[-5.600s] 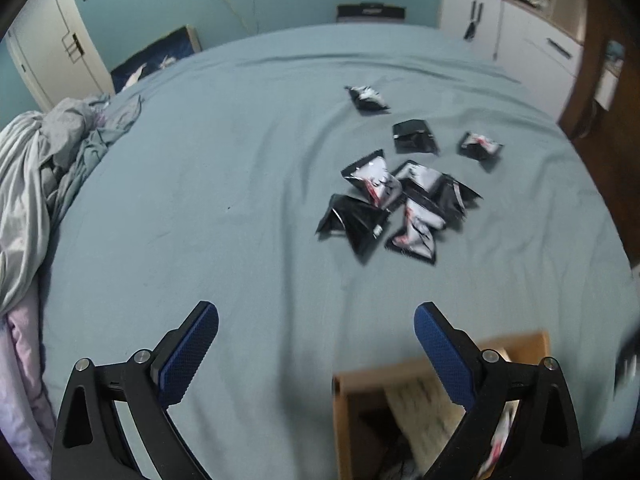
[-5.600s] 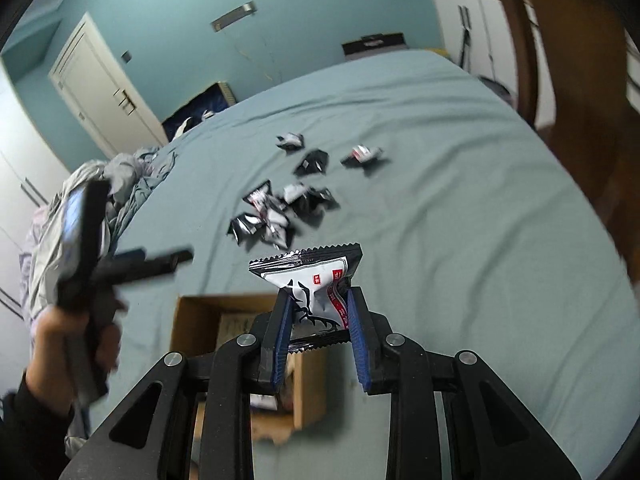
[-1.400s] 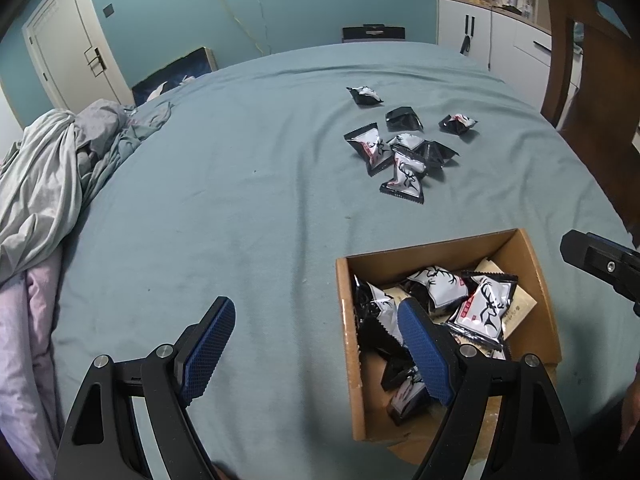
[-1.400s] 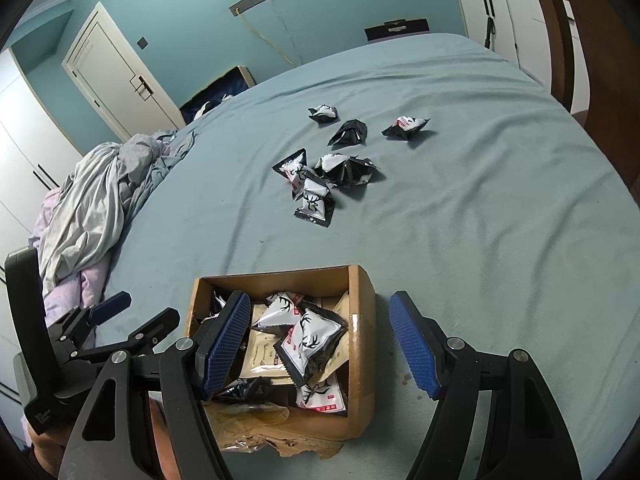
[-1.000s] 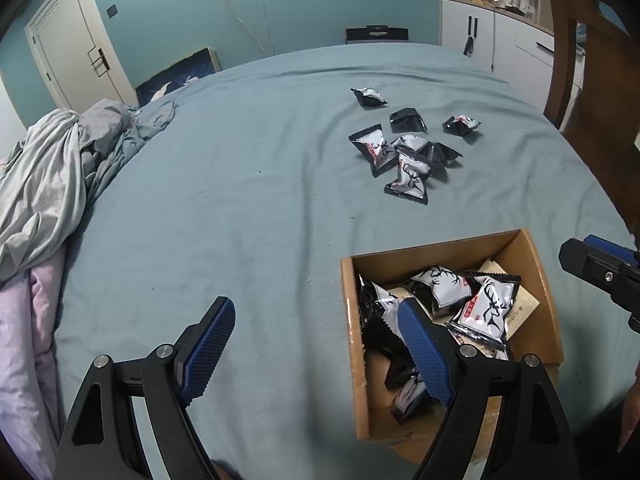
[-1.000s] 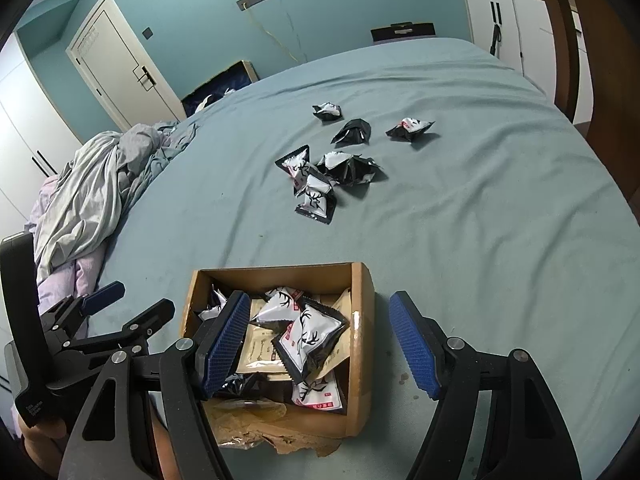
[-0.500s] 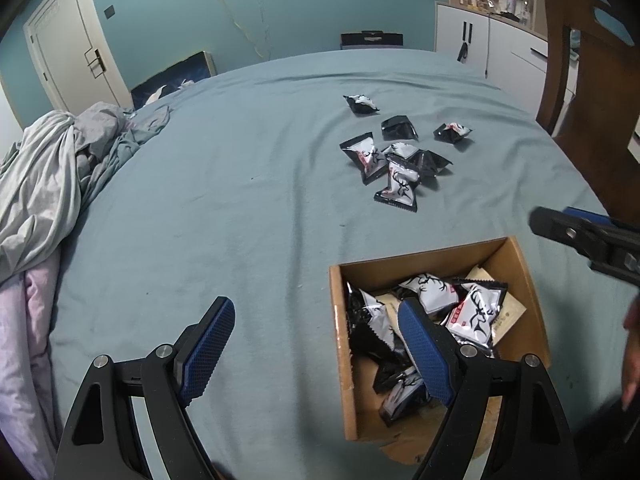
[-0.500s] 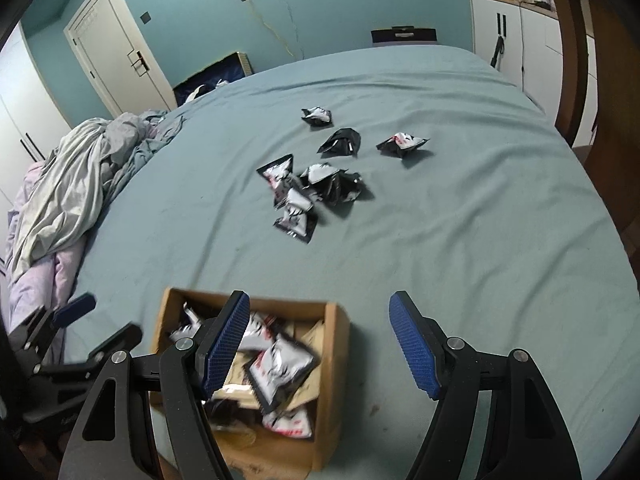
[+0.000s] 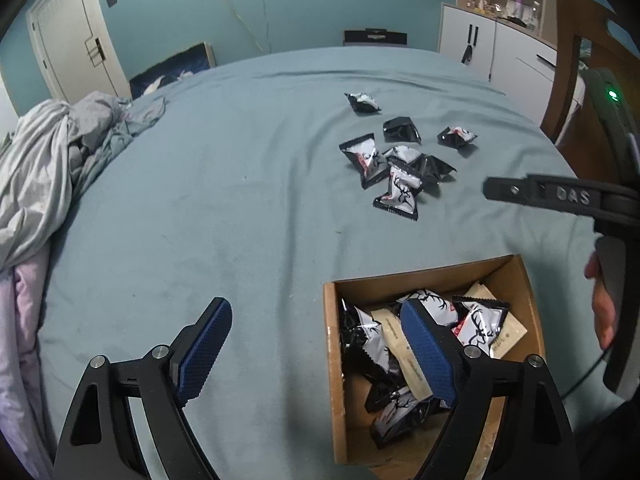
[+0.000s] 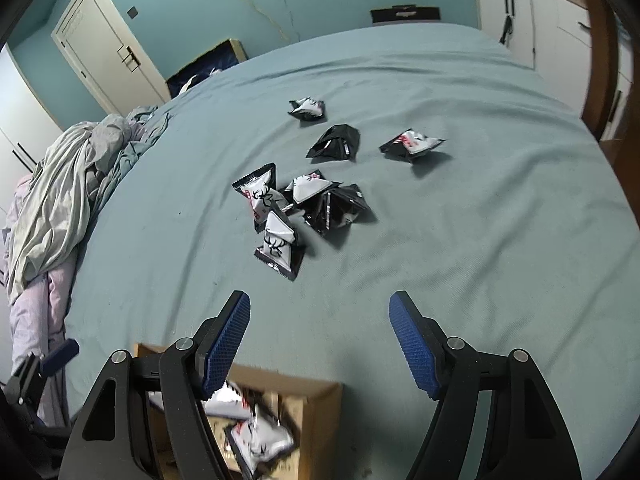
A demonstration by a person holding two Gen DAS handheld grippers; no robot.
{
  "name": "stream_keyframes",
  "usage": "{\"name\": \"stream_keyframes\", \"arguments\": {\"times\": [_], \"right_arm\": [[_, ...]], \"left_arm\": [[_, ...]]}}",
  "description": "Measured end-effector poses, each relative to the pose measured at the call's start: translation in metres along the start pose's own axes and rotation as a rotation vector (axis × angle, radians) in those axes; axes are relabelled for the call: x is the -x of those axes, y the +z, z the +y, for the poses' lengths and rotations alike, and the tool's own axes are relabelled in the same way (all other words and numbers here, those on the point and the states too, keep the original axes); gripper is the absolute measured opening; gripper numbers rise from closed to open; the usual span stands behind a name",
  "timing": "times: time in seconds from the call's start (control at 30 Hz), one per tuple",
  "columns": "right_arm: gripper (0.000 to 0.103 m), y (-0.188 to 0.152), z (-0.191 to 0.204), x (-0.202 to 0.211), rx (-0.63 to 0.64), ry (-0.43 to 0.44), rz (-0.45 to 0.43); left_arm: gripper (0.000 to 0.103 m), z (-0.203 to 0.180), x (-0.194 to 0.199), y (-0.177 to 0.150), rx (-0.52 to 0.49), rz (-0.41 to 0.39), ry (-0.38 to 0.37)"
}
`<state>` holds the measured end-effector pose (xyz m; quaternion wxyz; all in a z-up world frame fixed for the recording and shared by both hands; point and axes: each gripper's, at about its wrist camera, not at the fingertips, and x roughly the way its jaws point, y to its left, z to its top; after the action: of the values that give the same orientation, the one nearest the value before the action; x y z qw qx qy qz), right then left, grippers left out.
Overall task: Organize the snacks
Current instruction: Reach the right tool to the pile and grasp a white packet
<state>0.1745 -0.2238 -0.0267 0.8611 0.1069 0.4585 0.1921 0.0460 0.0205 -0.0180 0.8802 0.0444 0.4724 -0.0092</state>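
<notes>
Several black-and-white snack packets lie in a loose pile on the teal bed, also in the left wrist view. A cardboard box holding several packets sits near the bed's front edge; its rim shows in the right wrist view. My left gripper is open and empty, its right finger over the box. My right gripper is open and empty, above the bed between box and pile. Its arm shows in the left wrist view.
Crumpled grey and pink bedding lies along the bed's left side. A wooden chair and white cabinets stand to the right. A door is at the far left.
My right gripper let its packet drop into the box, opened, and has moved forward off the box toward the pile. My left gripper stays open near the box.
</notes>
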Motion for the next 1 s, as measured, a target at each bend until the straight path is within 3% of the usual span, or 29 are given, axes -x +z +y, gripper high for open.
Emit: {"name": "stream_keyframes", "arguments": {"times": [0.13,0.37,0.63,0.67,0.73,0.87,1.0], "right_arm": [[0.071,0.018,0.007,-0.028,0.039,0.014,0.06],[0.071,0.056,0.021,-0.095,0.089,0.056,0.255],[0.071,0.075,0.025,-0.142,0.084,0.077,0.298],[0.067,0.075,0.028,-0.143,0.103,0.072,0.283],[0.032,0.074,0.029,-0.143,0.123,0.07,0.28],[0.029,0.068,0.025,-0.133,0.106,0.089,0.243],[0.029,0.057,0.027,-0.095,0.09,0.097,0.166]], "left_arm": [[0.088,0.005,-0.008,0.002,0.024,0.031,-0.021],[0.088,0.009,-0.019,0.002,0.04,0.065,-0.037],[0.088,0.013,-0.028,0.006,0.058,0.078,-0.039],[0.088,0.013,-0.029,0.006,0.059,0.079,-0.035],[0.088,0.014,-0.03,0.006,0.063,0.081,-0.036],[0.088,0.015,-0.03,0.008,0.06,0.071,-0.021],[0.088,0.013,-0.024,0.008,0.043,0.042,0.006]]}}
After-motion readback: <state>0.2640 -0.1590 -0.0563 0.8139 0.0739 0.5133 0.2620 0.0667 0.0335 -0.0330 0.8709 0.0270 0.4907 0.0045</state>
